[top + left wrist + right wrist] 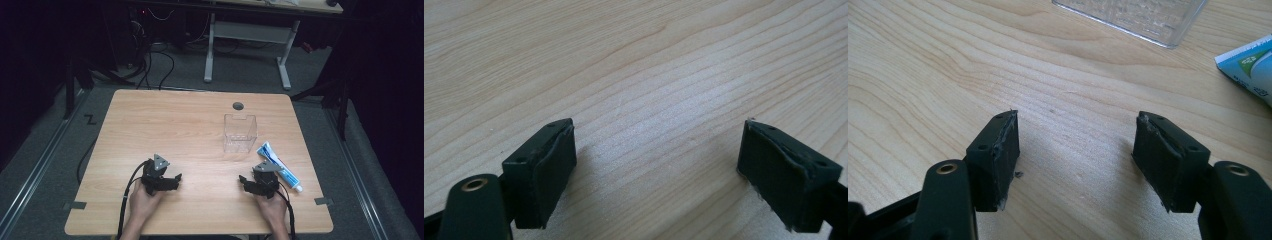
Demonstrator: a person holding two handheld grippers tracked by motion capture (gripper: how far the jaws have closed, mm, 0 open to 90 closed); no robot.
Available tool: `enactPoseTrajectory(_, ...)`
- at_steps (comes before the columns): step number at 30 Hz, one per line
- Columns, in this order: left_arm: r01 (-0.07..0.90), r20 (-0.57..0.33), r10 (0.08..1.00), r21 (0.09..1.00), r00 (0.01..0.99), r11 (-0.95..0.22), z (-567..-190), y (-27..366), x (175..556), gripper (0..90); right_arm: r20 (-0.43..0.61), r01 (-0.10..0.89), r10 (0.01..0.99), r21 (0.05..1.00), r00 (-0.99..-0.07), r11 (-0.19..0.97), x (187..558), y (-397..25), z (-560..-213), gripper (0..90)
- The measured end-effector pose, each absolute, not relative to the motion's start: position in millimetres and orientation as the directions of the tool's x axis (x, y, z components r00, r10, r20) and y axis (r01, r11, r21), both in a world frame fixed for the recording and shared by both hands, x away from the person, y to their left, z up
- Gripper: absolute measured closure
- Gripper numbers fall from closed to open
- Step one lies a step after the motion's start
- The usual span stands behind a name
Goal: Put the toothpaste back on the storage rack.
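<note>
Both grippers, left (173, 179) and right (245, 181), rest spread and empty on the table (165, 125); toothpaste tube (280, 168), at three o'clock of the right one, looks light, soft, slippery—best pinched mid-body.

We can read no words or numbers anywhere. The toothpaste tube (1252, 70) carries a small green and white emblem and some tiny print, but we find both too blurred to read.

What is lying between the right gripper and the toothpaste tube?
Nothing: in the right gripper view, bare table separates the right gripper from the toothpaste tube.
</note>
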State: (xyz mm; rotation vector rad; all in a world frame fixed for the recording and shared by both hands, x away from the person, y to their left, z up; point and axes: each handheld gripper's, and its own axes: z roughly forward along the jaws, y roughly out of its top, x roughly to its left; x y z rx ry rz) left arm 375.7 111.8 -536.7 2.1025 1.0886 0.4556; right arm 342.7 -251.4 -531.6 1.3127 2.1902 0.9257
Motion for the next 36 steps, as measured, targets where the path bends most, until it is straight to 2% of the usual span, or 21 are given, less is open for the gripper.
enactPoseTrajectory(36,0.560,-0.014,0.813,0.732,0.582,-0.389,-536.8,111.9,375.8,16.0,-0.016,0.602,0.877,0.721,-0.480,0.343,338.7,-250.5,-531.6,31.7)
